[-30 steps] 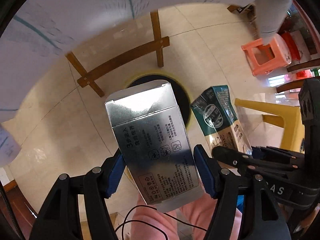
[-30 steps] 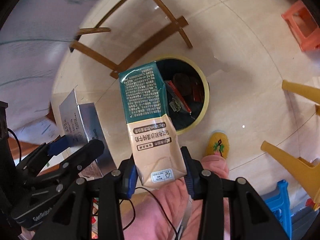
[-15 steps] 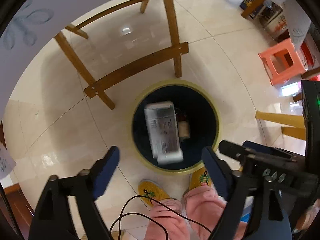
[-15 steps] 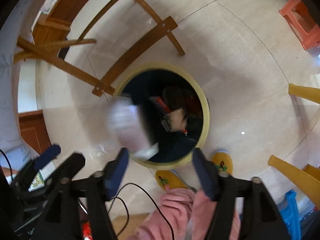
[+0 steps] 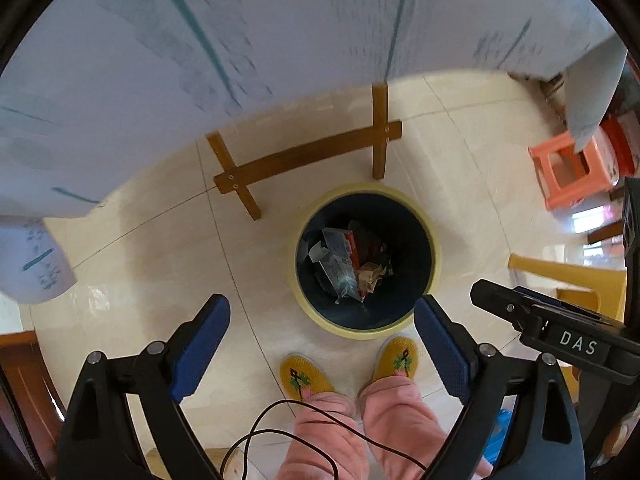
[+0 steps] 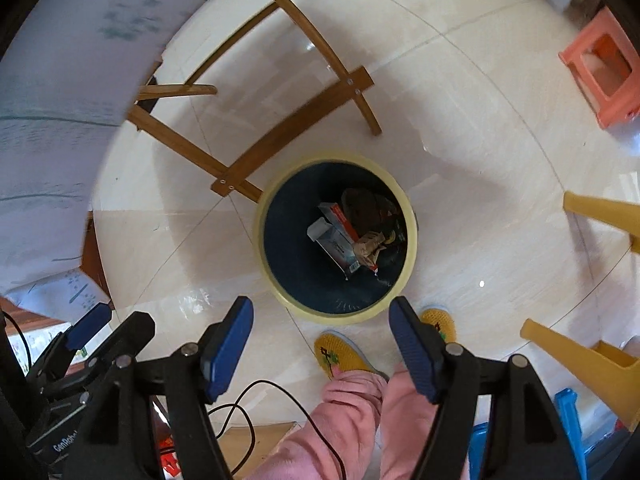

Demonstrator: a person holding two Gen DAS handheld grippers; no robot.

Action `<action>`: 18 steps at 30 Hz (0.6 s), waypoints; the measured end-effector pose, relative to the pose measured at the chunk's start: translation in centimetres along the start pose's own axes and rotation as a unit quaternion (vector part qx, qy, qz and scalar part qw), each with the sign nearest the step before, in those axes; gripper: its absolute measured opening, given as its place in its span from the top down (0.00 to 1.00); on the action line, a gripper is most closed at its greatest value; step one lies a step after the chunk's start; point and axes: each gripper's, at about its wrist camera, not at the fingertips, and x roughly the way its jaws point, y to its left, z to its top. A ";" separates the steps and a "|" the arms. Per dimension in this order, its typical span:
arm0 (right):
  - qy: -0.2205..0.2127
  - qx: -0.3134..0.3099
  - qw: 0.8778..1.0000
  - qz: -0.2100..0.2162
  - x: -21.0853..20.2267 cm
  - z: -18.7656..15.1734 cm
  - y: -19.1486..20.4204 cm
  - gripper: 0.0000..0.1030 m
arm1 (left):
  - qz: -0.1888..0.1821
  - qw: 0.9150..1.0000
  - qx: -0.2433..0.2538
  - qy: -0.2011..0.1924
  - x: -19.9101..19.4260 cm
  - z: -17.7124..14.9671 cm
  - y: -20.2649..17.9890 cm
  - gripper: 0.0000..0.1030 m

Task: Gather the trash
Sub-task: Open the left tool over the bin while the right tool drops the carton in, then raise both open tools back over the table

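Note:
A round bin with a yellow rim (image 5: 436,240) (image 6: 410,216) and dark inside stands on the tiled floor below both grippers. A silver box (image 5: 338,264) (image 6: 334,242) lies inside it among crumpled wrappers and a red packet. My left gripper (image 5: 320,344) is open and empty, high above the bin's near edge. My right gripper (image 6: 322,346) is open and empty too, just to its right. The right gripper's side shows in the left wrist view (image 5: 560,336). The left gripper's side shows in the right wrist view (image 6: 88,344).
A wooden table frame (image 5: 304,156) (image 6: 248,160) stands behind the bin under a white cloth (image 5: 240,40). The person's yellow slippers (image 5: 304,376) (image 6: 340,354) and pink trouser legs are in front of it. An orange stool (image 5: 568,172) and yellow chair legs (image 6: 576,356) are at the right.
Both grippers opened and dropped the silver box and the green-and-tan carton into the bin. Since half a second ago the cameras have tilted up a little.

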 end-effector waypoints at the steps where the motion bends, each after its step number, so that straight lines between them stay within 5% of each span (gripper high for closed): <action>1: -0.006 -0.010 1.000 -0.004 -0.9 0.0 0.5 0.31 | -0.002 1.000 -0.004 -0.005 -1.2 0.0 0.1 0.10; 18: -0.049 -0.170 0.984 -0.003 -17.6 -1.5 9.1 0.31 | -0.019 0.996 -0.042 -0.077 -21.5 -0.1 3.6 0.10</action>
